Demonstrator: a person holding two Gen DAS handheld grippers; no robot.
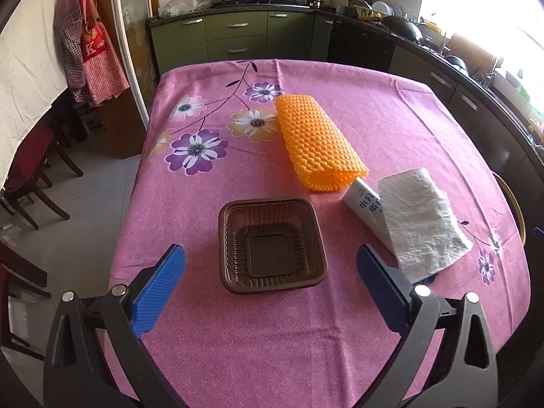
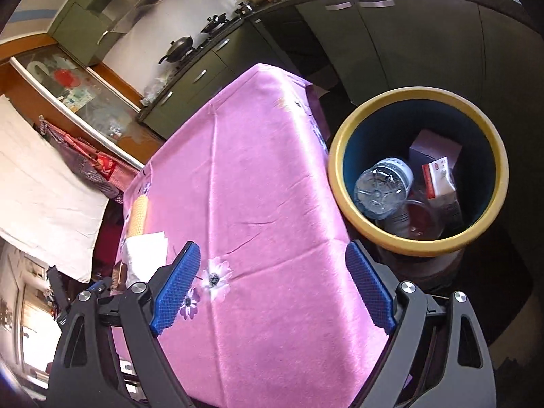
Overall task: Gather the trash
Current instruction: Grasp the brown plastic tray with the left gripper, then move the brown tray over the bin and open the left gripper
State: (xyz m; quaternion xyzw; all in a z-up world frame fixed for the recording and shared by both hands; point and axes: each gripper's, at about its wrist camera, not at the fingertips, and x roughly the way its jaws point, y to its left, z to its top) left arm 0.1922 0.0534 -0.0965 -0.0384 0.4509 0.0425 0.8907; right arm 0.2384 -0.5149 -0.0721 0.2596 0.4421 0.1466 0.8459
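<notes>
A brown plastic tray (image 1: 272, 243) lies on the pink flowered tablecloth (image 1: 238, 340), right between the wide-open fingers of my left gripper (image 1: 270, 282), which hovers just in front of it and touches nothing. Beyond it lie an orange foam net (image 1: 318, 142), a white carton (image 1: 365, 204) and a crumpled paper towel (image 1: 421, 224). My right gripper (image 2: 272, 278) is open and empty over the table's corner. Beside the table stands a yellow-rimmed bin (image 2: 418, 170) holding a plastic bottle (image 2: 384, 187), boxes and a clear cup.
The table's left edge drops to a tiled floor with dark wooden chairs (image 1: 30, 176). Green kitchen cabinets (image 1: 238, 37) and a stove with pans run along the far wall. The bin's rim (image 1: 510, 204) shows past the table's right edge.
</notes>
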